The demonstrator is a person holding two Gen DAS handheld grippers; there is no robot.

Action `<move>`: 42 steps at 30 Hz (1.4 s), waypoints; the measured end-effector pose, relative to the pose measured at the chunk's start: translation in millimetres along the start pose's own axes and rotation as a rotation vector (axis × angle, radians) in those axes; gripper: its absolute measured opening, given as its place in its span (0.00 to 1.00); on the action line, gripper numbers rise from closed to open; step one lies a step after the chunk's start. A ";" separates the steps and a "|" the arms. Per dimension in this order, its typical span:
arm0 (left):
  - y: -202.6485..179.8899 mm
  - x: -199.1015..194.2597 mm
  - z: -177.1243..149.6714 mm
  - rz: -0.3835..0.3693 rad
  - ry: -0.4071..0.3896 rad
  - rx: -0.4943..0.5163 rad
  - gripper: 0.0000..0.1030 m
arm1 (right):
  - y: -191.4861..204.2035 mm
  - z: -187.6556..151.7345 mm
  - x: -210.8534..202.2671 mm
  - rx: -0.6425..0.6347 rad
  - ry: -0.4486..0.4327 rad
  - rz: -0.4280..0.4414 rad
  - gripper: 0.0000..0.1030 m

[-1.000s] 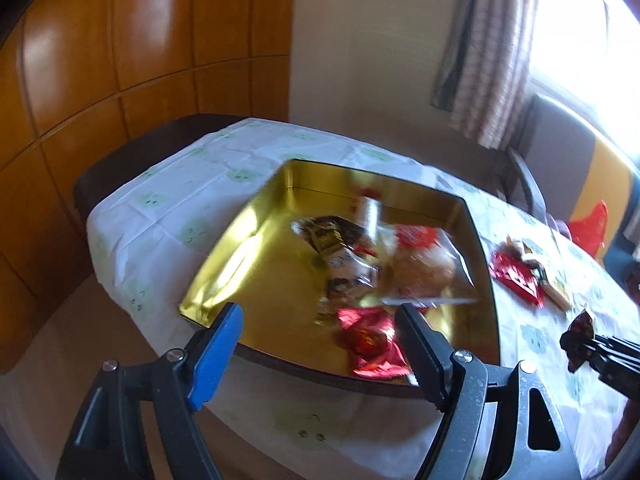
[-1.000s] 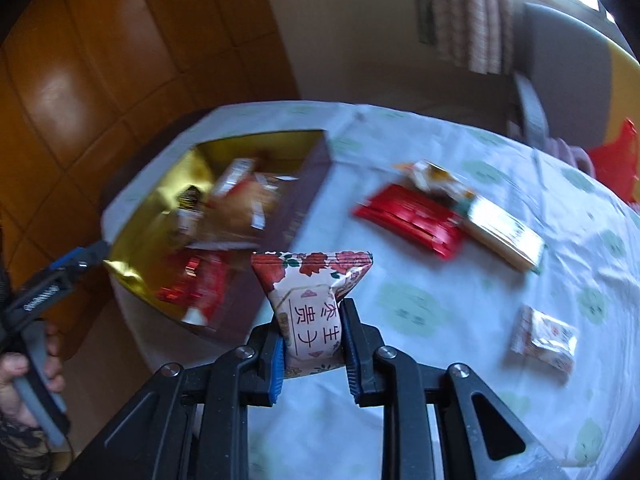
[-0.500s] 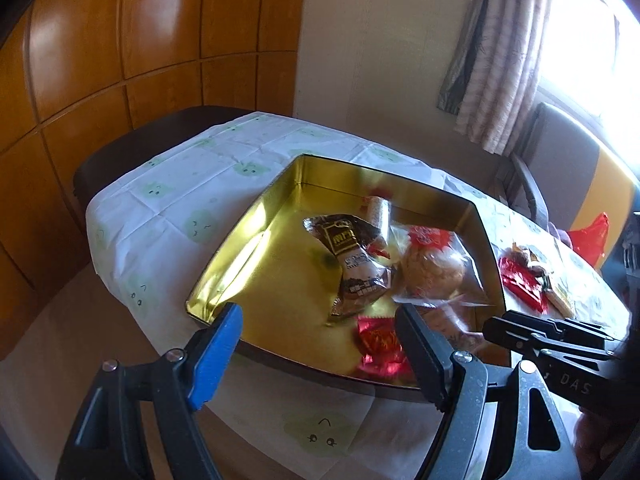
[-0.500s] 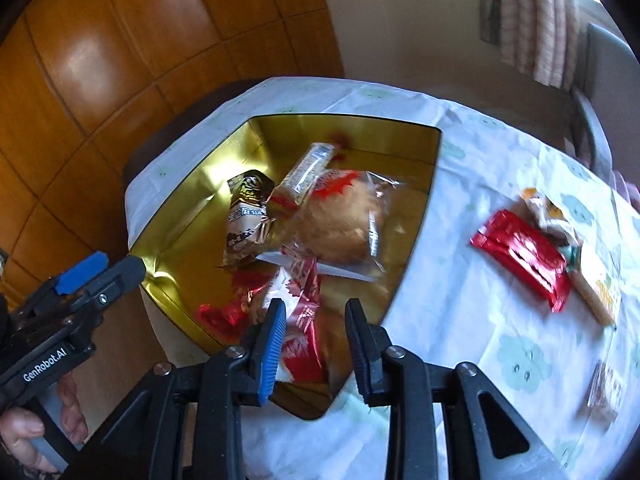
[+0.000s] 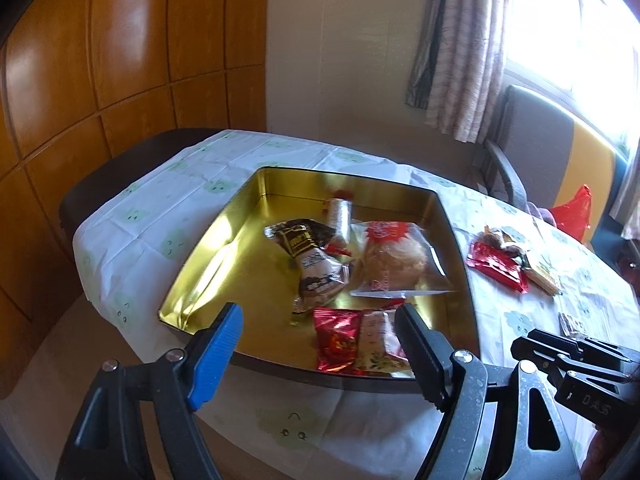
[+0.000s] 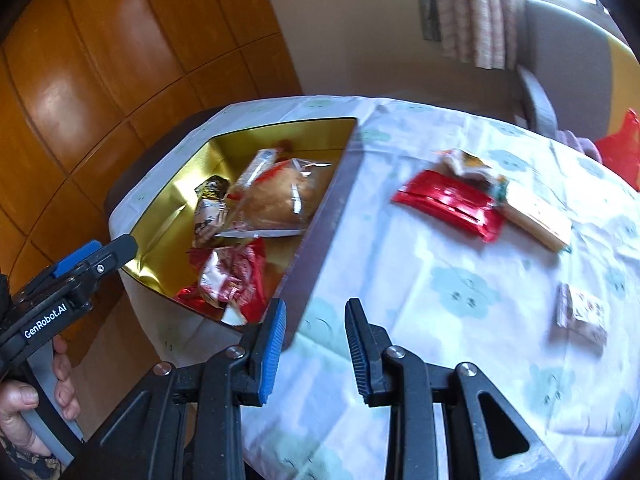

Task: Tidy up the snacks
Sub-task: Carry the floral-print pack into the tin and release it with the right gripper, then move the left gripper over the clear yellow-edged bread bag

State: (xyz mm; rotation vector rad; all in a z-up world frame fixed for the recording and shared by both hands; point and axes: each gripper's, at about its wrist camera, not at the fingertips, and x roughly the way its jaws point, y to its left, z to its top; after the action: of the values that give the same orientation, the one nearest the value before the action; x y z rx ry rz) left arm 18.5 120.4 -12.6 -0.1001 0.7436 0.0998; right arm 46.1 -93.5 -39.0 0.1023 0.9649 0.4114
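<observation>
A gold tin tray (image 5: 224,240) (image 6: 168,216) sits on the table's left part. It holds a bread bag (image 5: 394,258) (image 6: 276,200), a dark wrapped snack (image 5: 312,260), a white stick pack (image 5: 338,216), a red packet (image 5: 336,338) and a white floral packet (image 5: 378,340) (image 6: 224,276). My left gripper (image 5: 318,334) is open and empty, at the tray's near edge. My right gripper (image 6: 316,322) is open and empty, over the cloth just right of the tray; it shows in the left wrist view (image 5: 568,360). On the cloth lie a red packet (image 6: 448,204) (image 5: 498,266), a yellow bar (image 6: 536,216) and a small packet (image 6: 582,314).
The table has a white cloth with cloud prints (image 6: 460,288). Wood panelling (image 5: 100,80) stands at the left. A grey chair (image 5: 528,140) and a red bag (image 5: 572,212) are at the far right under a curtained window. A crumpled wrapper (image 6: 464,164) lies by the red packet.
My right gripper carried the white floral packet to the tray, let it go there, and has drawn back right over the cloth, open. The left gripper stayed open near the tray.
</observation>
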 end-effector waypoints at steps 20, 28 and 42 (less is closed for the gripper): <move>-39.7 -7.1 -9.6 -0.041 0.018 0.110 0.77 | -37.2 -31.7 -26.6 0.045 -0.020 -0.097 0.30; -53.0 -5.0 -10.6 -0.050 0.029 0.150 0.77 | -55.2 -41.3 -32.9 0.091 -0.029 -0.122 0.30; -77.7 1.1 -11.2 -0.074 0.048 0.215 0.77 | -82.9 -51.3 -40.5 0.148 -0.038 -0.169 0.30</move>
State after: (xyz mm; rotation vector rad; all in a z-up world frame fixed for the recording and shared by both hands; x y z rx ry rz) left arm 21.6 42.0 -17.3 0.0747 0.7936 -0.0536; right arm 8.5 -190.1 -58.8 0.1606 0.9582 0.1816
